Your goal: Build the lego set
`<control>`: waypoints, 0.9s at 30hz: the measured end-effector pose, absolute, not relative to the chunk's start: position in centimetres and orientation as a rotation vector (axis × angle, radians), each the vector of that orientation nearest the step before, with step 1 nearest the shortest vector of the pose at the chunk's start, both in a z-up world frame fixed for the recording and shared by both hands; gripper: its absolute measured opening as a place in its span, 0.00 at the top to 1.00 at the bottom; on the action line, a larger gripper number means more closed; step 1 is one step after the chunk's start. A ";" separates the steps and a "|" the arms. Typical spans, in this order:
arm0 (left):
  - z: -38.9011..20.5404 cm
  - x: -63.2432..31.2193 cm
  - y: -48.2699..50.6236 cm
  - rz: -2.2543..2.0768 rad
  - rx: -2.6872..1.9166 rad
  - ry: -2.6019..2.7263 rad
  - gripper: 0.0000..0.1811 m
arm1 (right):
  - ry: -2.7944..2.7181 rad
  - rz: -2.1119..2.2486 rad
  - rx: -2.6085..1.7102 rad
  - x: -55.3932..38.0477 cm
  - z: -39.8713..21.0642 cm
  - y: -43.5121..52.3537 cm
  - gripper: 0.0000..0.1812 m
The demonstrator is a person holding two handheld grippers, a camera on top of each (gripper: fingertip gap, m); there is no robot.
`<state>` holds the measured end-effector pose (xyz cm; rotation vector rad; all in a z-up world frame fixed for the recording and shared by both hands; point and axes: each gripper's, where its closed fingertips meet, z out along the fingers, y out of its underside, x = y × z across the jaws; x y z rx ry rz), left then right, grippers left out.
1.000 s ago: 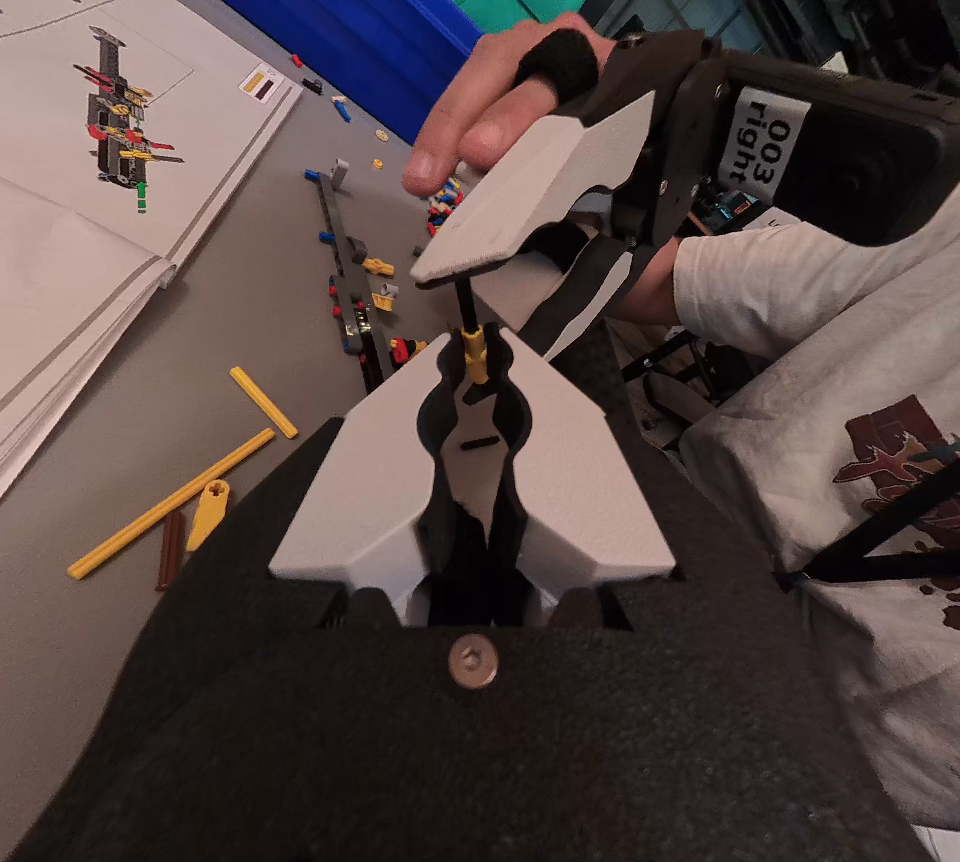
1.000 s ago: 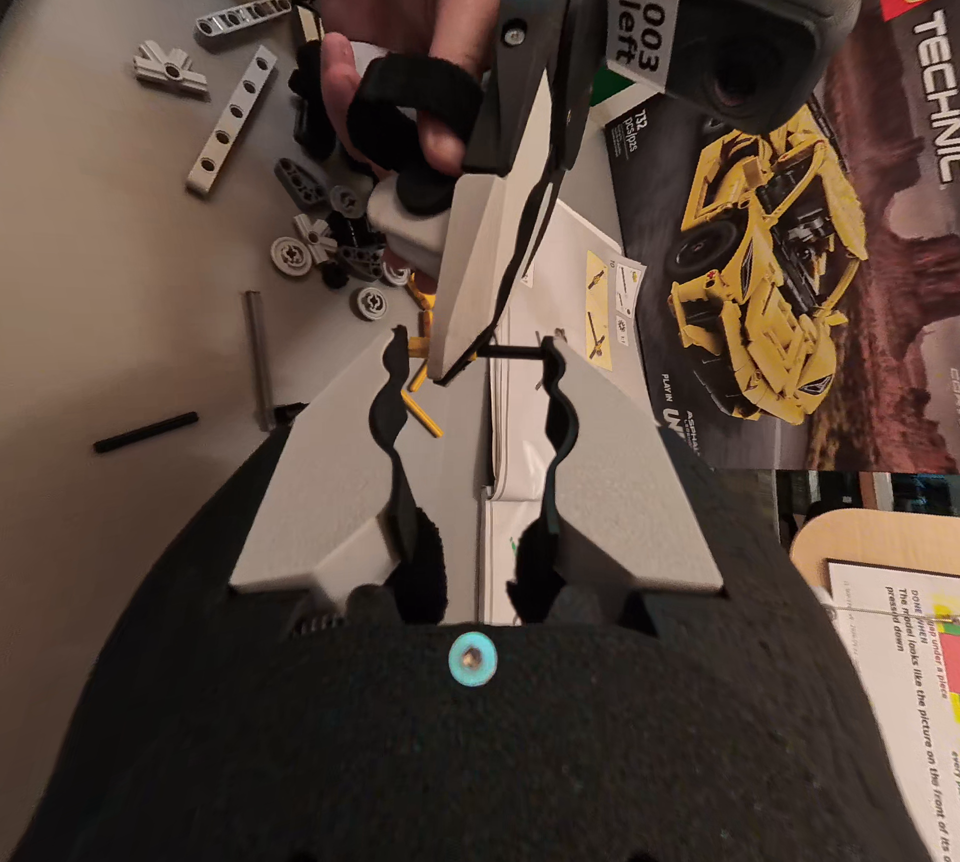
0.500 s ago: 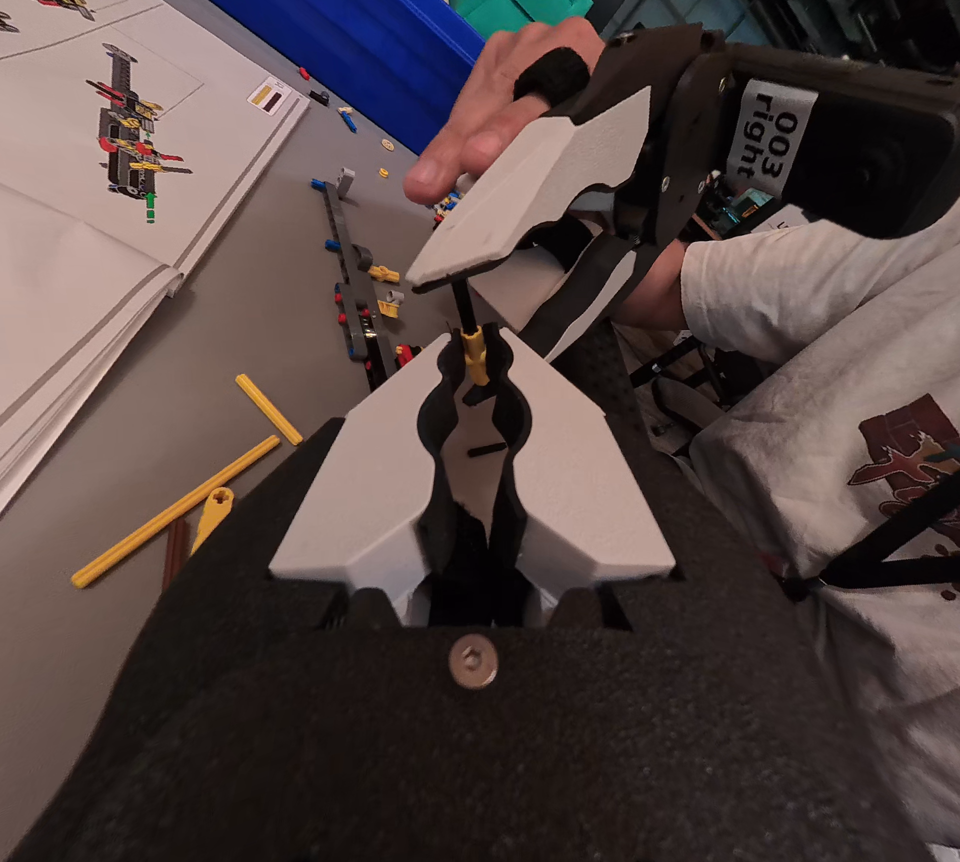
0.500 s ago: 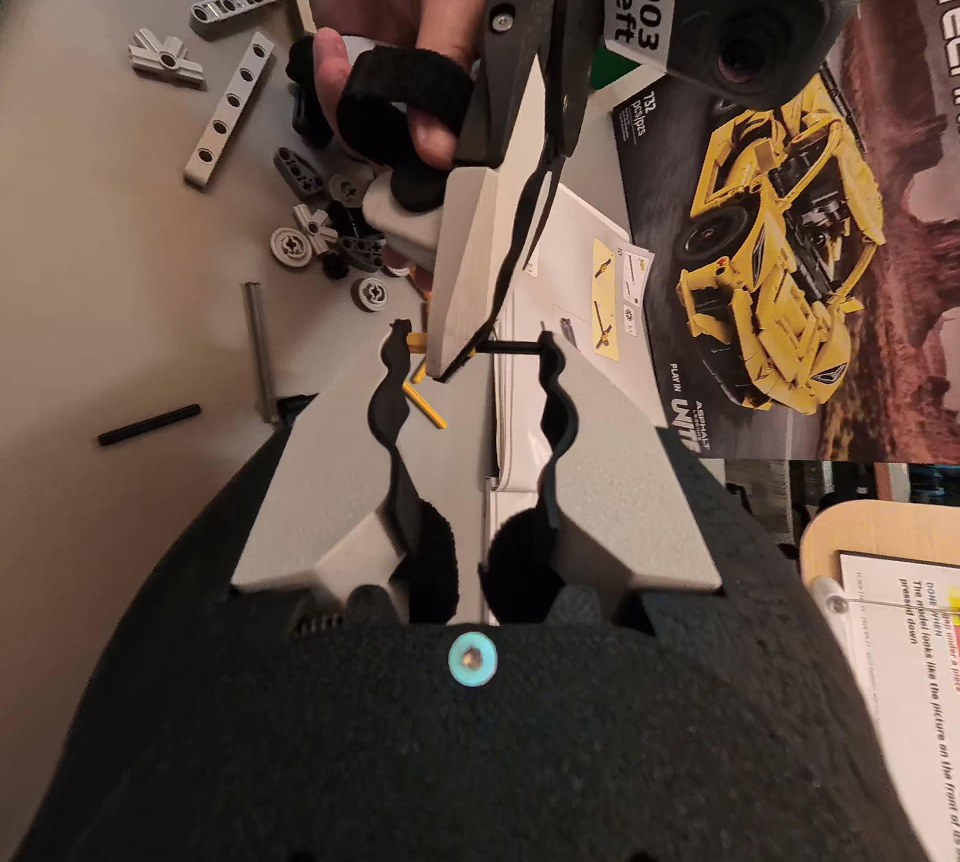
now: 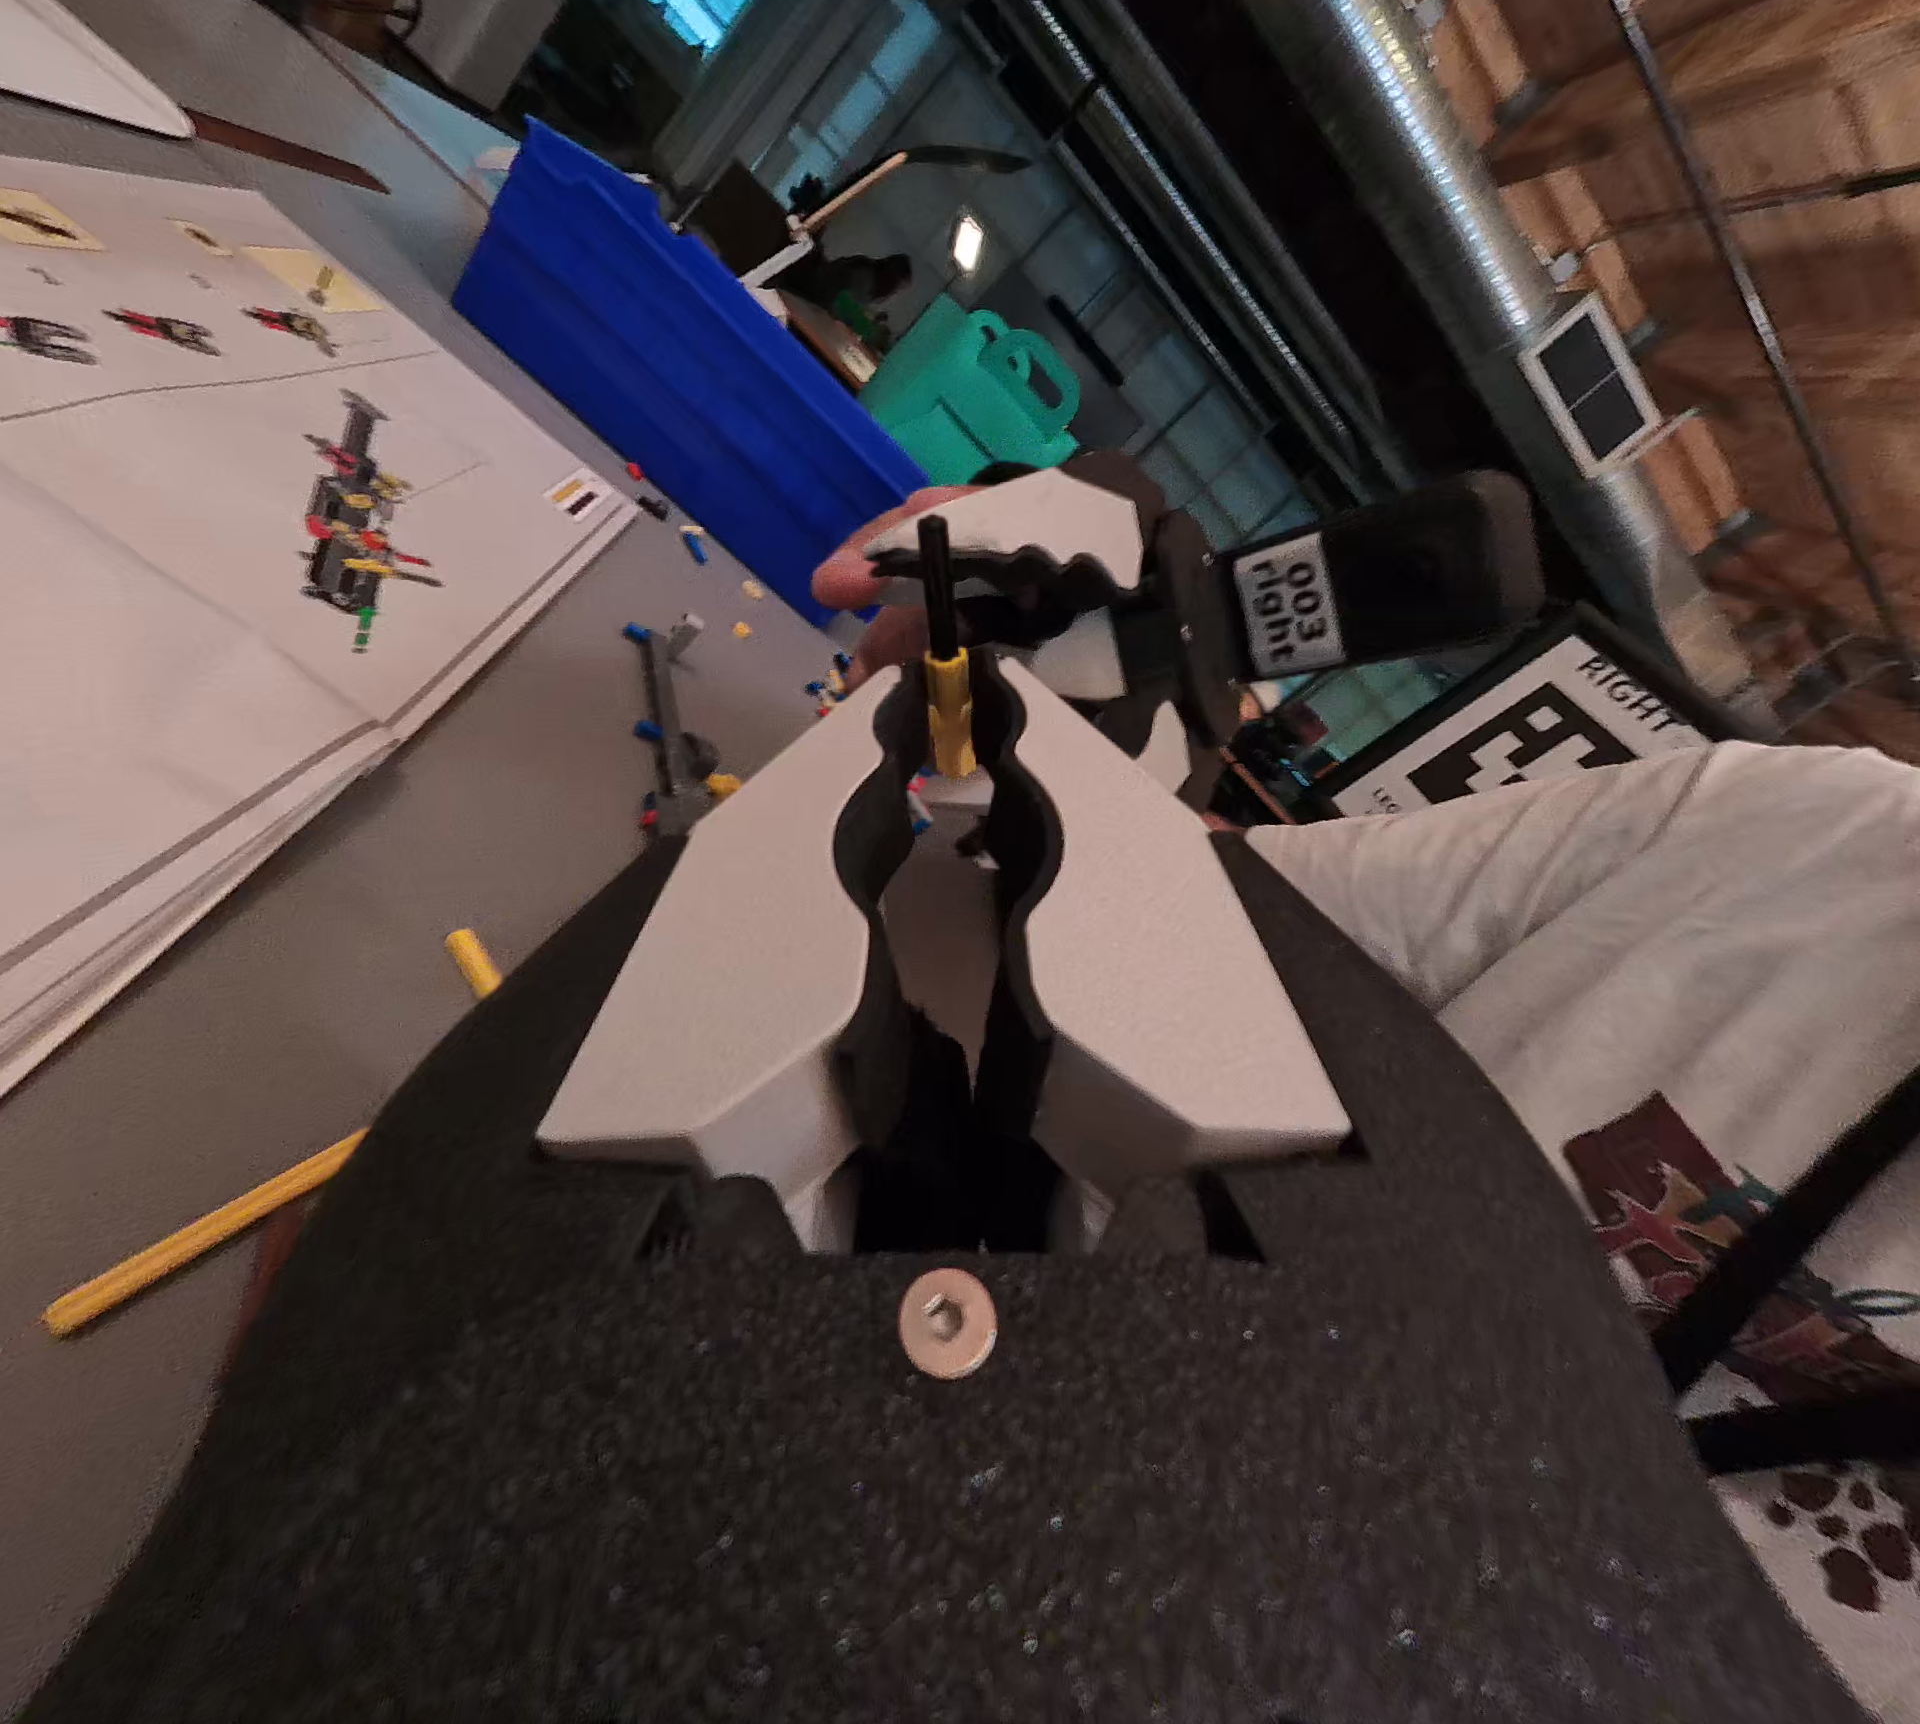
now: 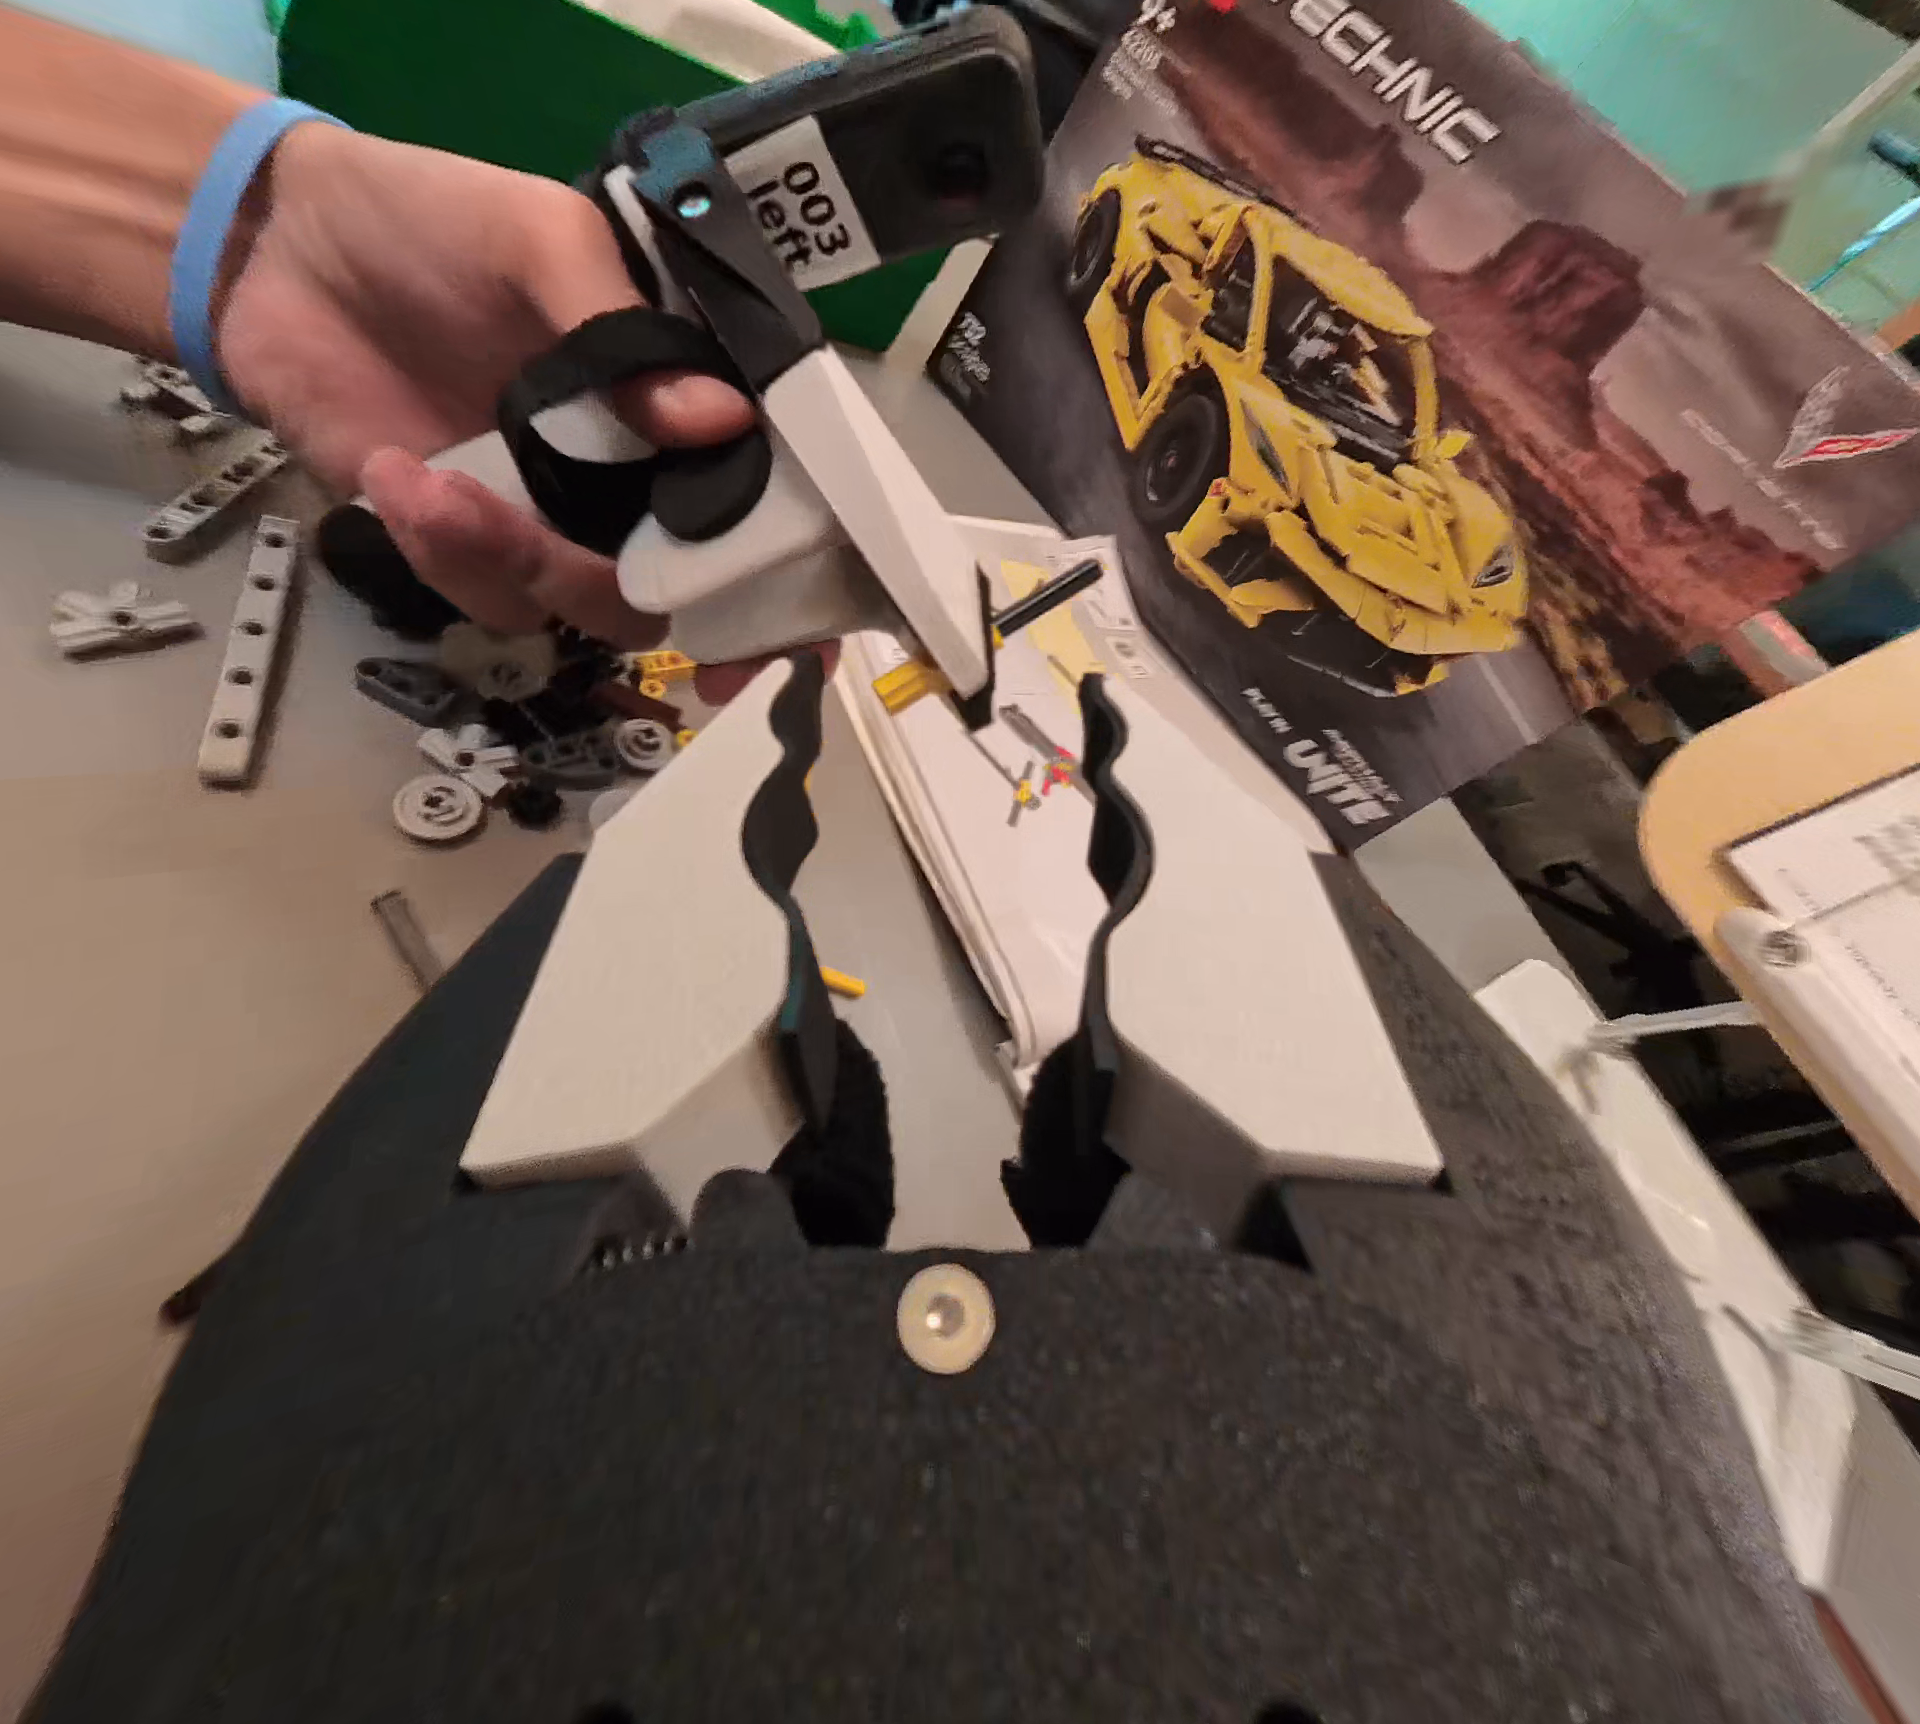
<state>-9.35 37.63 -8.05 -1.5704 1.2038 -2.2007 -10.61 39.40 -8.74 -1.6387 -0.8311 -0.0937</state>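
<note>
Yellow connector (image 5: 948, 710) with its black axle (image 5: 935, 583) stays pinched in the left tongs (image 5: 945, 718); the right tongs (image 6: 940, 698) have let go, gaping, so the axle seems seated.

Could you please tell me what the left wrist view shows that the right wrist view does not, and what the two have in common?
Only the left wrist view shows the blue bin and the long yellow axle on the table. Only the right wrist view shows the set's box and loose grey beams. Both show the left gripper, jaws shut on the yellow connector carrying a black axle.
</note>
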 end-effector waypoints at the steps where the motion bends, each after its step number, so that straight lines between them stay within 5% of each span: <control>1: -7.6 -9.4 37.4 -2.240 -1.552 1.191 0.97 | -0.831 -0.149 -1.618 -10.5 -8.6 39.6 0.76; 12: -7.2 -10.2 36.9 -2.258 -1.526 1.233 0.97 | -0.927 -0.172 -1.556 -10.1 -8.2 38.6 0.95; 18: -7.7 -10.2 37.5 -2.044 -1.501 1.316 0.97 | -0.865 -0.068 -1.637 -9.7 -9.1 39.1 0.90; 27: -4.7 -10.9 35.7 -1.376 -0.910 1.449 0.96 | -0.410 1.357 -1.630 -11.0 -6.0 36.2 0.84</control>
